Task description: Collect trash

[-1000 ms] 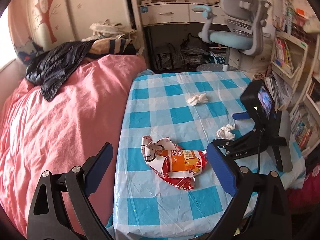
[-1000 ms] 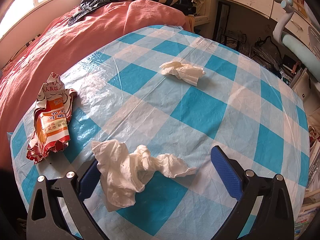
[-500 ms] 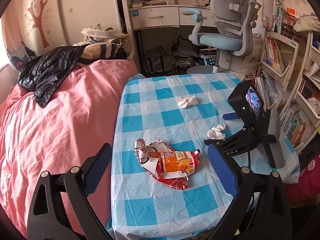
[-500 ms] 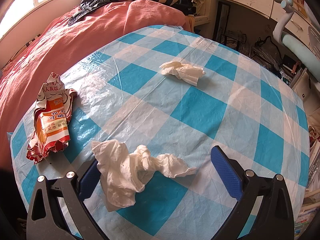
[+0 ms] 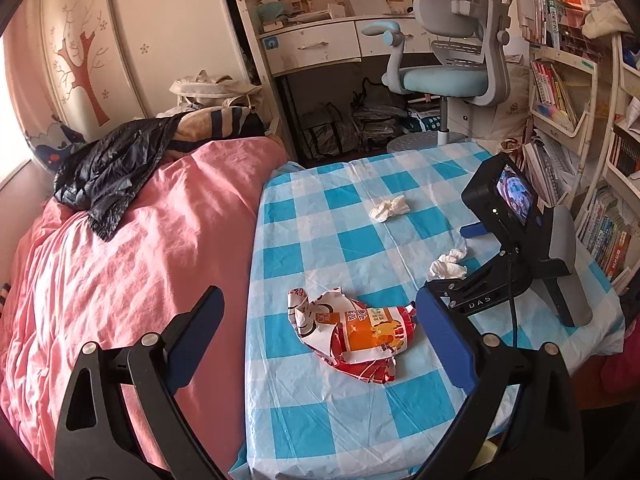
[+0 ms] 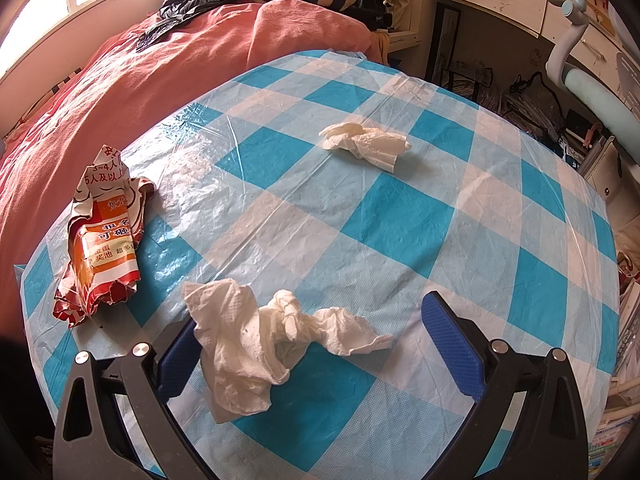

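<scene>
A crumpled red and orange snack wrapper (image 5: 352,334) lies on the blue checked table (image 5: 332,248), between and just beyond the open fingers of my left gripper (image 5: 320,340), which hovers above the near edge. It also shows in the right wrist view (image 6: 102,236). A crumpled white tissue (image 6: 264,340) lies between the open fingers of my right gripper (image 6: 316,344), which rests low on the table; it also shows in the left wrist view (image 5: 448,264). A second tissue (image 6: 366,144) lies farther out, also in the left wrist view (image 5: 390,208). The right gripper's body (image 5: 520,248) stands at the table's right side.
A bed with a pink duvet (image 5: 120,248) and a black jacket (image 5: 108,168) borders the table's left edge. A desk (image 5: 320,44) and a grey office chair (image 5: 452,60) stand beyond the table. Bookshelves (image 5: 592,160) line the right side.
My left gripper has pulled back and risen, so the table and wrapper sit farther off and more of the room shows. The right gripper and the tissue have not moved.
</scene>
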Motion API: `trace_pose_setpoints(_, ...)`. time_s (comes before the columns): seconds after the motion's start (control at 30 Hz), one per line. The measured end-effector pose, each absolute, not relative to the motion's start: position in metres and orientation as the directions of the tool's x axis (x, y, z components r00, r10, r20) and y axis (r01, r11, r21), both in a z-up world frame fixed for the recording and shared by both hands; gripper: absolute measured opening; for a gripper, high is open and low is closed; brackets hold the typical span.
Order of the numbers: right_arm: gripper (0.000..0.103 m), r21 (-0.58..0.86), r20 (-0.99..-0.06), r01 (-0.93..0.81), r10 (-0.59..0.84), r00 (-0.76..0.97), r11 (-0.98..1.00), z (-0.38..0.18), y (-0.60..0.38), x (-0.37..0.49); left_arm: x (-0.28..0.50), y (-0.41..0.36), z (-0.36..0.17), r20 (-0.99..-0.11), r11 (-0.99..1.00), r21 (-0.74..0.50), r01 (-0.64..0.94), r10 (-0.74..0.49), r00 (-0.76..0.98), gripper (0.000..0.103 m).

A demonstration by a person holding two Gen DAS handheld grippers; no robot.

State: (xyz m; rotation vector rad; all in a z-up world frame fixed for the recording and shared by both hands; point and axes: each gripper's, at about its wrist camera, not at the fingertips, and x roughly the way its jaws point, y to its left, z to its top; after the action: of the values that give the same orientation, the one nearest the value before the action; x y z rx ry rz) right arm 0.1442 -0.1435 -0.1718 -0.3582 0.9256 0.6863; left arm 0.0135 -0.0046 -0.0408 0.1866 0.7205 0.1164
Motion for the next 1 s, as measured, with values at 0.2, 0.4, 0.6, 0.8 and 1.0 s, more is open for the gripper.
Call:
trace_pose_setpoints(0.2, 0.097, 0.004, -0.825, -0.678, 0.385, 0.413, 0.735, -0.172, -0.144, 0.144, 0.014, -0.006, -0.042, -0.646, 0.978, 0.205, -0.036, 0.163, 0.745, 0.093)
trace_pose_setpoints(0.4, 0.097, 0.004, -0.825, -0.678, 0.385, 0.413, 0.735, -0.172, -0.144, 0.144, 0.015, -0.006, -0.043, -0.647, 0.978, 0.204, -0.045, 0.169, 0.744, 0.093)
trace_pose_setpoints(0.6, 0.097, 0.004, -0.825, -0.678, 0.385, 0.413, 0.735, -0.172, -0.144, 0.145, 0.020, 0.003, -0.045, -0.667, 0.982, 0.183, -0.050, 0.161, 0.728, 0.093)
trace_pose_setpoints(0.8, 0.097, 0.004, -0.825, -0.678, 0.385, 0.413, 0.735, -0.172, -0.144, 0.145, 0.032, 0.039, -0.045, -0.708, 0.993, 0.050, -0.106, 0.110, 0.698, 0.093)
trace_pose_setpoints(1.0, 0.097, 0.004, -0.825, -0.678, 0.385, 0.413, 0.735, -0.172, -0.144, 0.145, 0.041, 0.084, -0.055, -0.742, 0.971, -0.115, -0.209, 0.056, 0.668, 0.093)
